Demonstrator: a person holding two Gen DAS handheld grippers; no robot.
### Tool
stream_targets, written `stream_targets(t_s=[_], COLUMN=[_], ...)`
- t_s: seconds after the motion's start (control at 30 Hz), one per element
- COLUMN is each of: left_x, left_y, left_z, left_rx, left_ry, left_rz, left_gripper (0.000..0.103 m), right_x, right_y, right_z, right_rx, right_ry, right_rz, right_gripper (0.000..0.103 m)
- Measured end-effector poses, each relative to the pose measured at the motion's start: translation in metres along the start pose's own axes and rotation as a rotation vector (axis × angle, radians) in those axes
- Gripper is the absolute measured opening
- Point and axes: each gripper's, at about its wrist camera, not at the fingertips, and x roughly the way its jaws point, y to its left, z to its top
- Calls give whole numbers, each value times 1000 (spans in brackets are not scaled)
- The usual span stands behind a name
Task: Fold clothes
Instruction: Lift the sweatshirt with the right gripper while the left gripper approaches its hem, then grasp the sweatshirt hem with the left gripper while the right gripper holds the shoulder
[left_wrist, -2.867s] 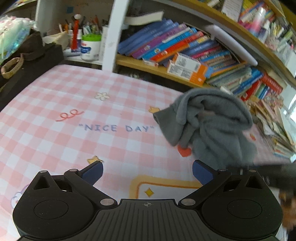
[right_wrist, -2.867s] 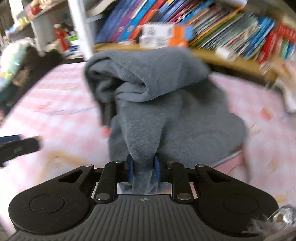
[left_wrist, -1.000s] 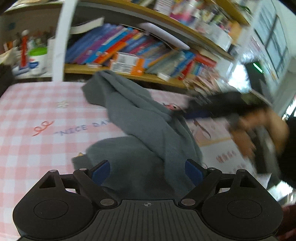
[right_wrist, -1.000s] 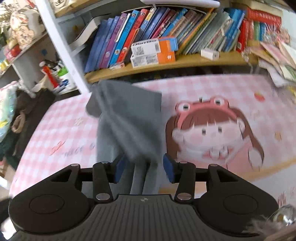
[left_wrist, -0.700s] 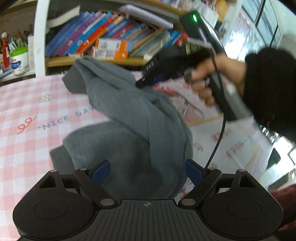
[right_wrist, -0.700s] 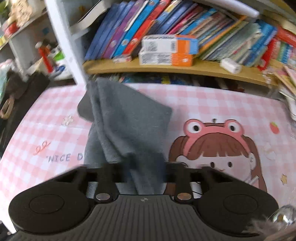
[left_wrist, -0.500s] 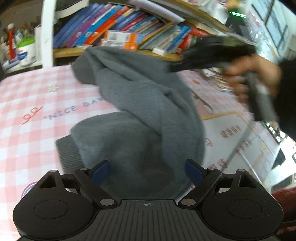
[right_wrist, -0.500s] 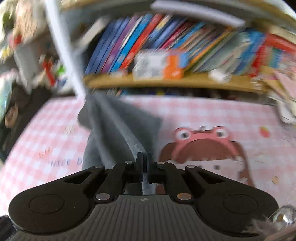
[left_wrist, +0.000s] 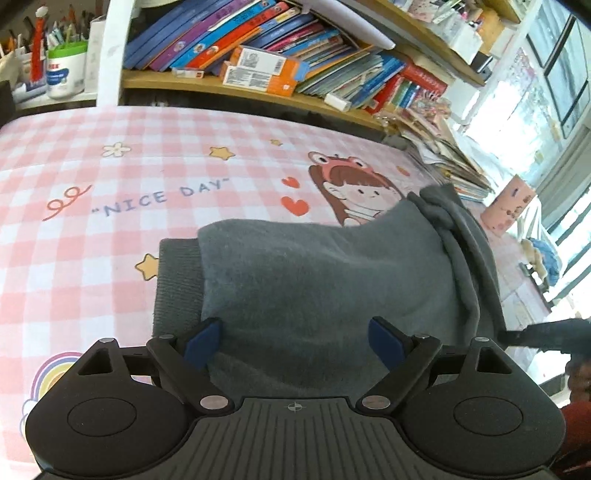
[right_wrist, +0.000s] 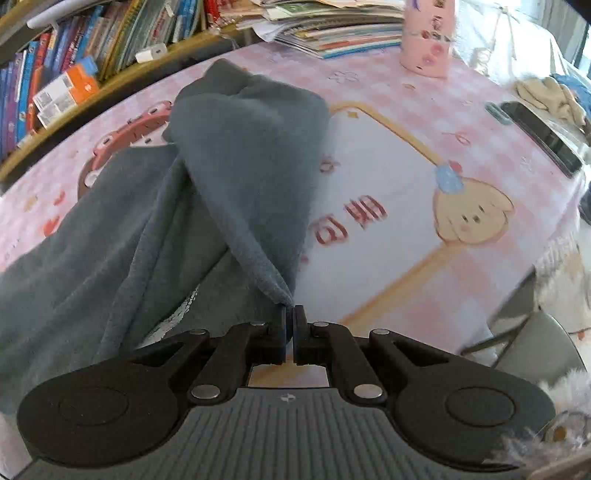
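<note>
A grey fleece garment (left_wrist: 325, 273) lies spread on the pink checked tablecloth (left_wrist: 110, 177), its ribbed hem (left_wrist: 177, 280) to the left. My left gripper (left_wrist: 295, 341) hovers open just above its near part, blue pads wide apart with nothing pinched. In the right wrist view the garment (right_wrist: 236, 155) rises in a taut fold towards my right gripper (right_wrist: 290, 314), which is shut on a thin corner of the fabric. The right gripper (left_wrist: 546, 334) also shows dark at the right edge of the left wrist view, beside the garment's bunched edge.
A bookshelf (left_wrist: 258, 55) full of books runs along the far side. A pink cup (right_wrist: 424, 40), a stack of booklets (right_wrist: 332, 33), a dark phone (right_wrist: 535, 133) and a pale cloth (right_wrist: 550, 96) sit at the table's right end. A chair (right_wrist: 535, 347) stands off the near corner.
The right gripper closed on the garment's edge and swung fast to the right, drawing the fabric out flatter over the table. The left gripper stayed open and sank slightly.
</note>
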Motion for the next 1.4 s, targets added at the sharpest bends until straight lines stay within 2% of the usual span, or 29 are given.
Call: stream_targets(t_s=[0.13, 0.2, 0.23, 0.27, 0.3, 0.43, 0.53, 0.63, 0.67, 0.7, 0.77, 0.83, 0.9, 0.97, 1.03, 1.17, 1.2, 1.23, 1.27, 1.33, 1.4], left_x=[-16, -29, -34, -40, -45, -48, -37, -16, -8, -4, 4, 8, 2, -10, -24, -57, -64, -70, -76, -84, -89], left_y=[2, 6, 10, 14, 18, 36, 46, 48, 48, 48, 48, 48, 52, 64, 70, 86, 91, 96, 100, 107, 112], left_z=[0, 0, -1, -2, -4, -12, -11, -5, -4, -4, -4, -5, -7, -11, -13, -20, -23, -26, -28, -35, -40], left_rx=[-3, -13, -23, -32, -43, -121, -184, -183, -185, -190, -203, -214, -240, -328, -372, -430, -452, -472, -488, -512, -529], left_ry=[-56, -95, -107, -120, -128, -110, -82, -43, -29, -19, 1, 15, 2, -41, -80, -151, -164, -174, -180, -182, -182], left_rz=[1, 16, 29, 41, 58, 104, 81, 71, 73, 73, 72, 65, 43, 23, 37, 117, 132, 148, 164, 189, 205], left_gripper=[89, 89, 89, 89, 89, 89, 89, 88, 85, 71, 50, 34, 21, 14, 13, 12, 12, 12, 12, 12, 12], right_x=[-5, -9, -12, -15, -19, -34, -31, -25, -23, -21, -17, -13, -6, 6, 17, 38, 42, 44, 42, 29, 8], right_y=[9, 12, 14, 17, 20, 39, 54, 64, 67, 69, 73, 78, 85, 92, 98, 109, 111, 112, 113, 106, 87], right_z=[-5, -6, -4, -3, -1, 6, 14, 21, 23, 25, 31, 37, 45, 54, 63, 77, 80, 82, 83, 83, 82], right_rx=[-44, -67, -77, -88, -108, -217, -252, -275, -283, -291, -312, -352, -399, -432, -459, -474, -470, -463, -453, -399, -281], right_ry=[20, -1, -29, -57, -87, -187, -191, -196, -201, -208, -223, -240, -259, -261, -253, -226, -216, -209, -207, -242, -301], right_rz=[-20, -33, -35, -37, -37, 1, 81, 67, 56, 44, 22, 5, -19, -39, -59, -58, -48, -30, -4, 28, 25], right_gripper=[6, 14, 25, 30, 31, 36, 40, 40, 41, 41, 44, 46, 50, 51, 51, 47, 41, 22, 11, 8, 7])
